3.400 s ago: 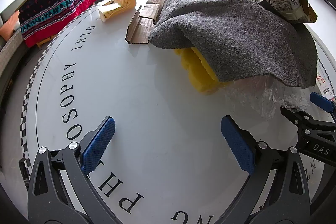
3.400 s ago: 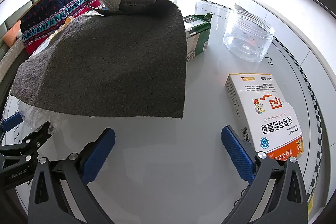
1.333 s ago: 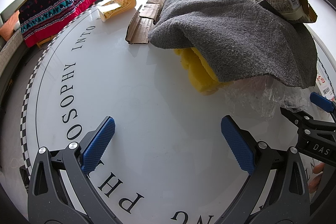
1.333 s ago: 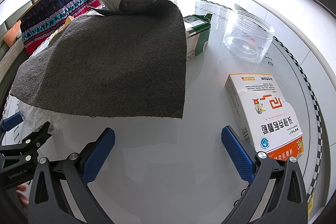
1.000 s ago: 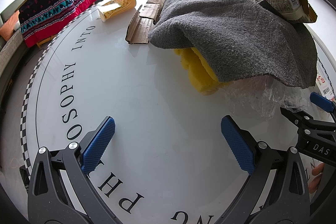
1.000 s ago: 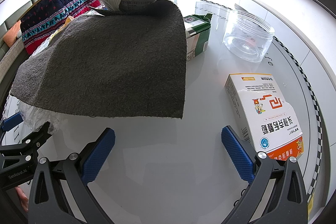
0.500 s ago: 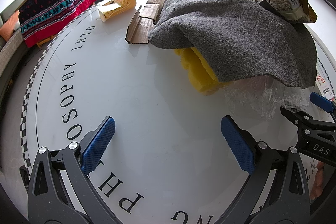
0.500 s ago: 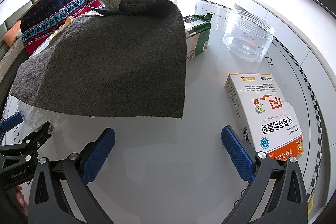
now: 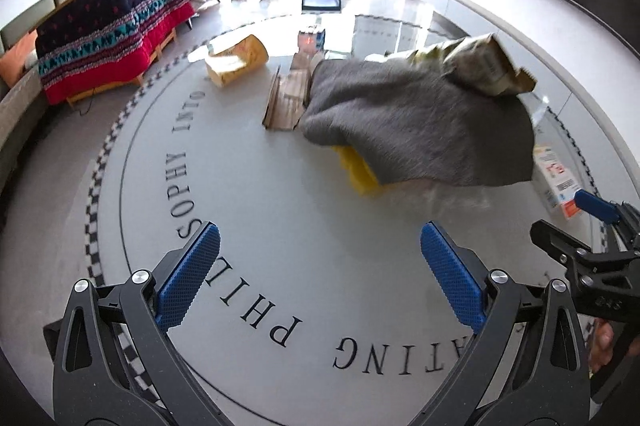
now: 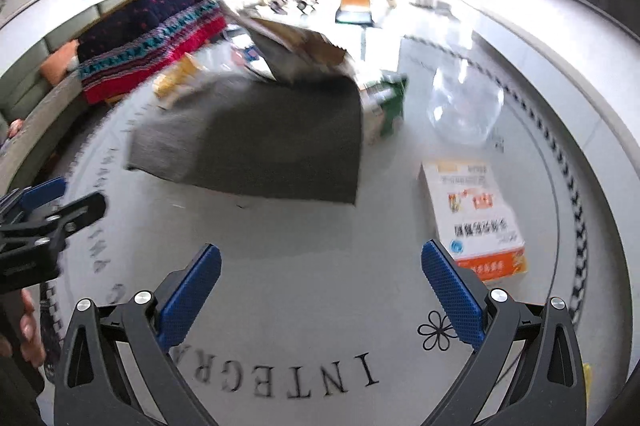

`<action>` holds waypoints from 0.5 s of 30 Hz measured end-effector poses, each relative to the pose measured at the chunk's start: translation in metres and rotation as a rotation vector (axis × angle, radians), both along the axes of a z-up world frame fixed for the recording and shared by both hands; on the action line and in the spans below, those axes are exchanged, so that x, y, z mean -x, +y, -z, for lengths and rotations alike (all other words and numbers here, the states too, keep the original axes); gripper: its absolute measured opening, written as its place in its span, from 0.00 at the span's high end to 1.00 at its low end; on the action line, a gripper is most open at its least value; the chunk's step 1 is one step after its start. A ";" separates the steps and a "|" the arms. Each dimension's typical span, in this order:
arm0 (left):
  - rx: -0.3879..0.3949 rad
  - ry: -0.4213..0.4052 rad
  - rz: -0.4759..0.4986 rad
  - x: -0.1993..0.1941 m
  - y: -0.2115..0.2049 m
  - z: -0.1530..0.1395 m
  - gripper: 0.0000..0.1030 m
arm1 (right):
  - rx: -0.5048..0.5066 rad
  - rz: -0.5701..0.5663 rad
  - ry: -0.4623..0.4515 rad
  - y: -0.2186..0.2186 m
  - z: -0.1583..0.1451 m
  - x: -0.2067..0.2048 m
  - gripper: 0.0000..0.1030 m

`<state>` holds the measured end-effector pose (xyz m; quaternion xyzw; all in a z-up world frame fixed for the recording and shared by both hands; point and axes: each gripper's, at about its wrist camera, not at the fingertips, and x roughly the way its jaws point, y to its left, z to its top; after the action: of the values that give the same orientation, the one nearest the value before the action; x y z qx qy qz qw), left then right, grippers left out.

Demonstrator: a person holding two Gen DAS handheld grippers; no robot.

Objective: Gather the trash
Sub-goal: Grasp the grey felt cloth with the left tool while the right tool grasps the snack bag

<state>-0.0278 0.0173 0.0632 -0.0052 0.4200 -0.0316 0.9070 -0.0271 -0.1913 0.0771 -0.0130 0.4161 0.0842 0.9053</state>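
Risk: the grey cloth (image 9: 420, 134) hides much of the trash pile; grabbing blind could catch the cloth and topple the snack bag (image 9: 486, 64) perched on it. Left gripper (image 9: 320, 272) and right gripper (image 10: 320, 280) hover above the worktop (image 9: 280, 210), fingers wide apart, holding nothing. The medicine box (image 10: 472, 214) lies near the right gripper.

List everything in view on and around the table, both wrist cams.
table: 1, white, round, black lettering
cloth: 1, grey, draped over pile at centre
sponge-like block: 1, yellow, under cloth
snack bag: 1, tan, on cloth's far edge
cardboard: 1, brown, left of cloth
paper cup: 1, yellow, lying at far left
carton: 1, green, right of cloth
jar: 1, clear, far right
box: 1, white and orange, near right
blanket: 1, navy and red, beyond table
left hand-held gripper: open, empty
right hand-held gripper: open, empty
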 end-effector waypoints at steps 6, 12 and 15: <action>0.020 -0.021 0.016 -0.003 -0.005 -0.019 0.06 | 0.042 -0.047 -0.087 0.015 -0.039 -0.013 0.07; 0.032 -0.015 0.026 -0.012 -0.009 -0.022 0.06 | 0.004 -0.034 -0.085 0.019 -0.056 -0.053 0.18; 0.015 -0.013 0.020 -0.018 -0.011 -0.022 0.06 | 0.017 -0.043 -0.083 0.029 -0.057 -0.070 0.26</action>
<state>-0.0102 0.0064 0.0857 -0.0076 0.4141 -0.0437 0.9092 0.0426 -0.1622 0.1340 -0.0333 0.3788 0.0994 0.9195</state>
